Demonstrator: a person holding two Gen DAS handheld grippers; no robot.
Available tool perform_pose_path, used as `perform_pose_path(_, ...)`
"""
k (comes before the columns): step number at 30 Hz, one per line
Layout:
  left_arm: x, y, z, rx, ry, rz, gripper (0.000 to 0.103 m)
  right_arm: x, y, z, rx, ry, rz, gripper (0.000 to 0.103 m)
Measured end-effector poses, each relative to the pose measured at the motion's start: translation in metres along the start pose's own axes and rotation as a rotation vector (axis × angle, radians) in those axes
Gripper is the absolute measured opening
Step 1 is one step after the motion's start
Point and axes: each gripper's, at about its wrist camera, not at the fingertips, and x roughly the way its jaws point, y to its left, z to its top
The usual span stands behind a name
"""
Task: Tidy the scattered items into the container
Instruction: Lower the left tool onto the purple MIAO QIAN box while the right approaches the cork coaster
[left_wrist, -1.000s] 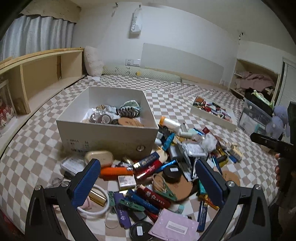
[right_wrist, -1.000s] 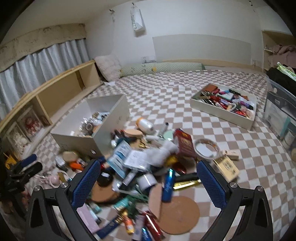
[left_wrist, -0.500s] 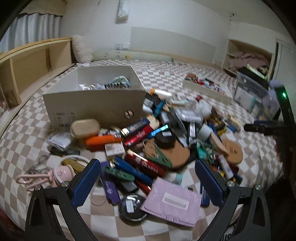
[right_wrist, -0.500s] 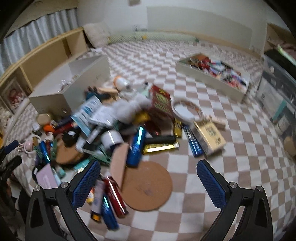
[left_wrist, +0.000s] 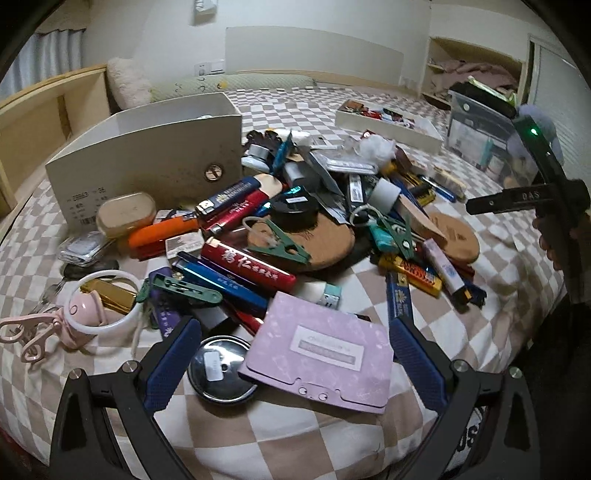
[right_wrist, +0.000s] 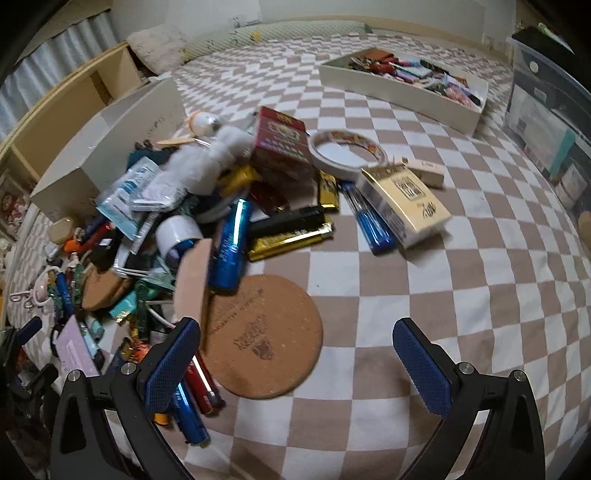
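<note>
A heap of small items covers the checked bedspread beside a white box (left_wrist: 147, 147), whose side also shows in the right wrist view (right_wrist: 110, 144). My left gripper (left_wrist: 291, 363) is open, low over a purple card wallet (left_wrist: 321, 349) and a round black tin (left_wrist: 221, 373). A red lighter (left_wrist: 247, 264) and green clips (left_wrist: 280, 245) lie just beyond. My right gripper (right_wrist: 297, 365) is open above a round cork coaster (right_wrist: 262, 336). A blue lighter (right_wrist: 231, 247), a gold lighter (right_wrist: 291, 240), a cream cigarette pack (right_wrist: 404, 203) and a tape roll (right_wrist: 347, 149) lie ahead of it.
A shallow white tray (right_wrist: 402, 90) full of small things sits far right, also visible as the tray (left_wrist: 388, 123). Clear plastic bins (left_wrist: 487, 136) stand at the bed's right edge. Wooden shelving (left_wrist: 40, 110) runs along the left. The other gripper's handle (left_wrist: 535, 195) shows at right.
Both grippers have dropped lower and closer to the pile. The left now hovers over the purple wallet; the right has swung right, over the cork coaster. Both stay open.
</note>
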Motion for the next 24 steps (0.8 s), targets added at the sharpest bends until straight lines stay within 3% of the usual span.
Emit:
perform_pose_path(5,0.008,-0.015,-0.005,0.083,0.022,0.008,0.102,0.013,-0.007,-0.002,-0.006,0.051,-0.063,0.103)
perform_pose_path(12,0.022,-0.031,-0.015,0.193,0.078,0.035,0.103,0.019,-0.013,-0.008,0.002,0.086,-0.074,0.103)
perform_pose_path(19,0.037,-0.034,-0.014,0.223,0.111,0.055,0.103,0.026,0.007,-0.021,-0.124,0.119,-0.066,0.103)
perform_pose_path(24,0.044,-0.039,-0.016,0.279,0.129,0.088,0.103,0.028,0.002,-0.023,-0.116,0.121,-0.005,0.103)
